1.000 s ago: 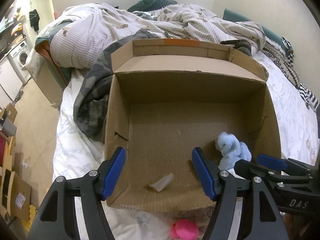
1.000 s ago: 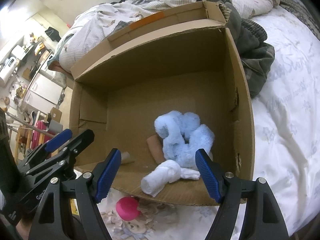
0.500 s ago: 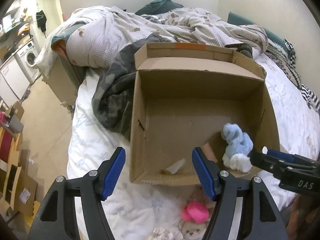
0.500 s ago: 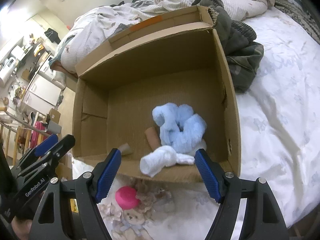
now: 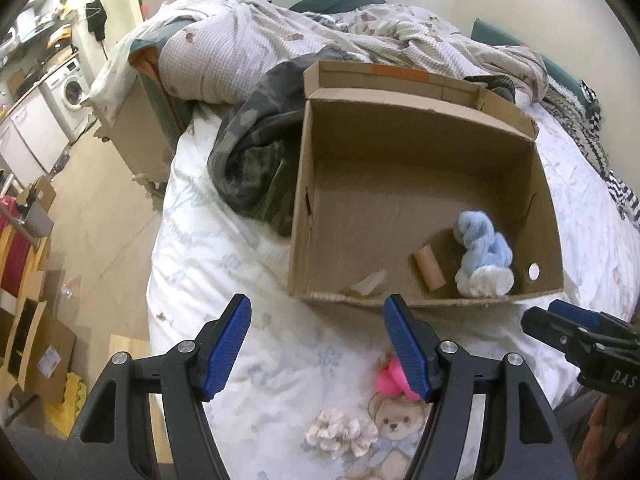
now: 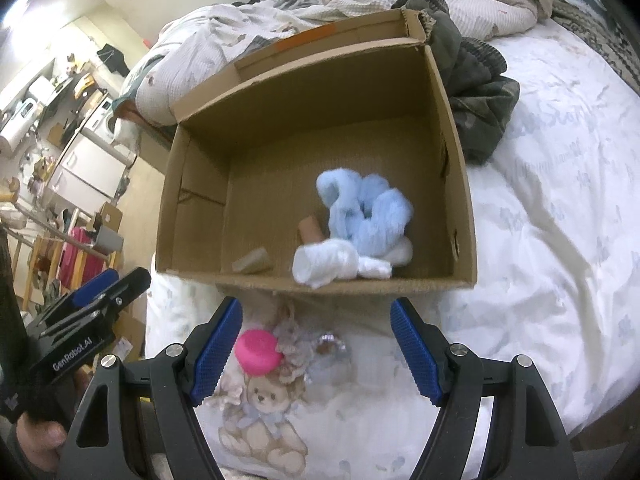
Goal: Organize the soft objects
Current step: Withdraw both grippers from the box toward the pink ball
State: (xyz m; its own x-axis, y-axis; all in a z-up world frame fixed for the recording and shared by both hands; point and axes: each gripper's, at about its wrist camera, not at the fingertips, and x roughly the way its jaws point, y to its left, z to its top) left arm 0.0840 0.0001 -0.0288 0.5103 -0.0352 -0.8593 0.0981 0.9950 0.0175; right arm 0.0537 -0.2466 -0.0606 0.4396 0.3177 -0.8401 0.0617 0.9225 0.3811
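An open cardboard box (image 5: 304, 216) (image 6: 452, 128) sits on the bed. Inside lie a fluffy light-blue soft item (image 5: 482, 242) (image 6: 364, 212), a white rolled sock (image 5: 486, 282) (image 6: 324, 262), a brown tube (image 5: 429, 270) and a pale scrap (image 5: 370, 282). In front of the box lie a pink soft ball (image 5: 386, 378) (image 6: 258, 350) and a cream scrunchie (image 5: 342, 434). My left gripper (image 5: 320, 348) is open and empty above the sheet. My right gripper (image 6: 316, 350) is open and empty, above the ball's area.
A camouflage garment (image 5: 256, 152) lies left of the box and a rumpled duvet (image 5: 248, 40) behind it. The bed edge drops to the floor (image 5: 100, 208) at left, with cardboard boxes (image 5: 36, 344) there. A teddy-bear print (image 6: 264, 420) is on the sheet.
Both grippers have pulled back from over the box toward the near side of the bed. The pink ball, scrunchie and bear print have come into view. Both stay open.
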